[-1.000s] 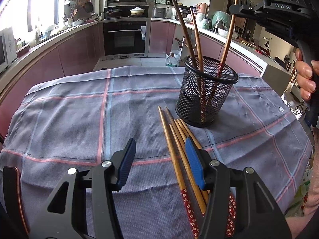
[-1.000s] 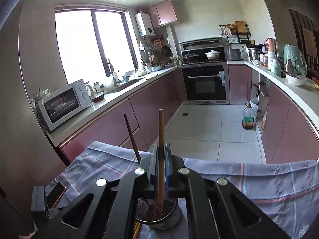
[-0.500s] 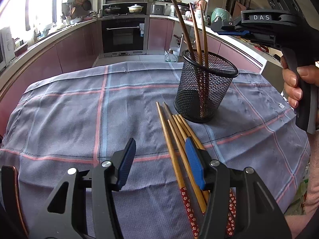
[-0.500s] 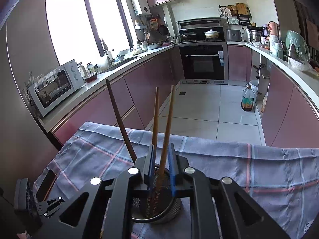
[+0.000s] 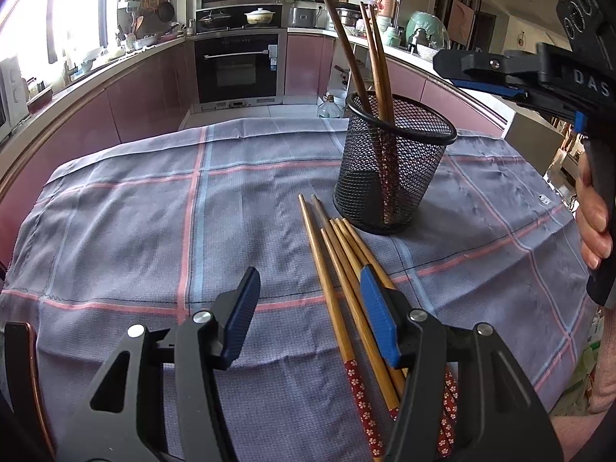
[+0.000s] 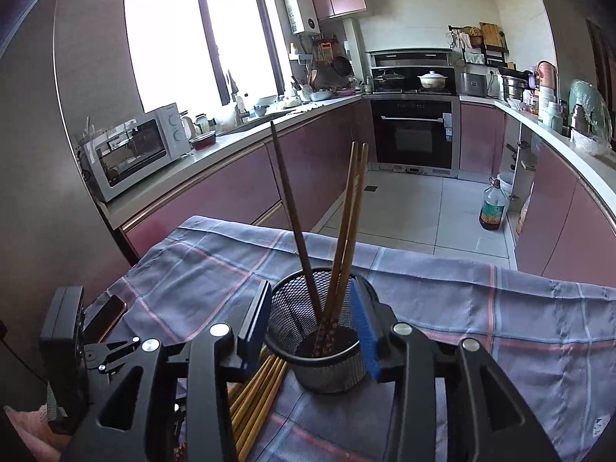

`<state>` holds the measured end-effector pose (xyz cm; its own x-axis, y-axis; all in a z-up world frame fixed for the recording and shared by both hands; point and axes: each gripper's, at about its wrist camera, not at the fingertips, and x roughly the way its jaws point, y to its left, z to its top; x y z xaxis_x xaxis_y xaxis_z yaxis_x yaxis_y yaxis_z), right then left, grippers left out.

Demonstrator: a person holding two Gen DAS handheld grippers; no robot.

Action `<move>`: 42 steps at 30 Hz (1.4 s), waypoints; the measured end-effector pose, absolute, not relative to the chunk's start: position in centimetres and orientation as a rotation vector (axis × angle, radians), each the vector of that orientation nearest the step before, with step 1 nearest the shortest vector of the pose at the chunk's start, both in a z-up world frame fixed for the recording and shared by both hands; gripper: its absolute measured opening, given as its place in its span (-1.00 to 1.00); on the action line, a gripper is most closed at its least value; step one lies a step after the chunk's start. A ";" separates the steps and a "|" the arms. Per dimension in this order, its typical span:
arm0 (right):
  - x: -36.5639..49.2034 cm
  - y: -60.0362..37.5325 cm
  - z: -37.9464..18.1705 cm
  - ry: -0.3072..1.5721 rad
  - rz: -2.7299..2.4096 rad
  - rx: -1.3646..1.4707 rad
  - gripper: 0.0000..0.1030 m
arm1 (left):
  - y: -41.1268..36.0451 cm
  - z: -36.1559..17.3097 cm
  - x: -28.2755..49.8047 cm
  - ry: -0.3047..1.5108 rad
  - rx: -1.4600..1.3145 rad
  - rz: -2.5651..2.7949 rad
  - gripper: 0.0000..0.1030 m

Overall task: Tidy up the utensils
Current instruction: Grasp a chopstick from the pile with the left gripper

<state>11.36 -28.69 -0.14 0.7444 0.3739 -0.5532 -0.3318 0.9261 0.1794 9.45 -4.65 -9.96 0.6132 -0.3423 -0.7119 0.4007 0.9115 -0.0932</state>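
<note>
Our right fingers (image 6: pixel 369 331) were spread wide and held nothing; they hung above the black mesh cup (image 6: pixel 319 350), one on each side of its rim and not touching it. Our left fingers (image 5: pixel 242 312) were wide apart too and empty; they sat low over the surface, with one blue pad just above the loose chopsticks (image 5: pixel 346 281).

Three chopsticks stood in the mesh cup; the dark chopstick (image 6: pixel 292 208) leaned one way and the two lighter chopsticks (image 6: pixel 346 227) leaned together the other way, with their red patterned ends down at the bottom. The loose chopsticks lay side by side in a bunch on the checked cloth (image 5: pixel 134 211), with their thin tips just beside the foot of the cup and their red flowered ends near us.

We judged that one drop into the cup was done and the next pick came now; several sticks were left to put away. For the next move we would need to close the fingers on just one stick; they lay tight together, so we might grab two or nudge the bunch.
</note>
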 end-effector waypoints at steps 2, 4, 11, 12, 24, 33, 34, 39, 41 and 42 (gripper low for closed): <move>10.2 -28.6 -0.3 0.617 0.404 0.071 -0.17 | -4.7 -9.9 9.4 0.803 0.085 -0.424 0.07; 9.2 -28.5 -0.5 0.612 0.419 0.075 -0.11 | -4.7 -10.0 9.4 0.805 0.087 -0.423 0.07; 6.9 -28.3 -2.2 0.649 0.450 0.094 -0.07 | -4.6 -10.5 9.1 0.821 0.110 -0.421 0.06; 6.8 -28.4 -2.5 0.657 0.452 0.098 -0.07 | -4.6 -10.6 9.1 0.828 0.118 -0.418 0.05; 5.9 -28.0 -6.0 0.746 0.479 0.151 -0.07 | -5.6 -12.5 10.0 0.903 0.181 -0.420 -0.21; 5.7 -27.7 -6.7 0.771 0.495 0.162 -0.07 | -6.3 -12.5 12.9 0.935 0.204 -0.410 -0.25; 5.8 -27.7 -6.8 0.774 0.495 0.164 -0.07 | -6.4 -12.6 13.2 0.936 0.210 -0.413 -0.32; 5.7 -27.8 -7.4 0.790 0.498 0.177 -0.05 | -6.5 -12.4 14.3 0.962 0.189 -0.428 -0.73; 5.7 -27.8 -7.7 0.798 0.500 0.179 -0.05 | -6.1 -12.4 14.7 0.977 0.150 -0.431 -0.80; 5.6 -27.9 -7.8 0.798 0.502 0.179 -0.05 | -6.0 -12.5 14.9 0.979 0.140 -0.431 -0.82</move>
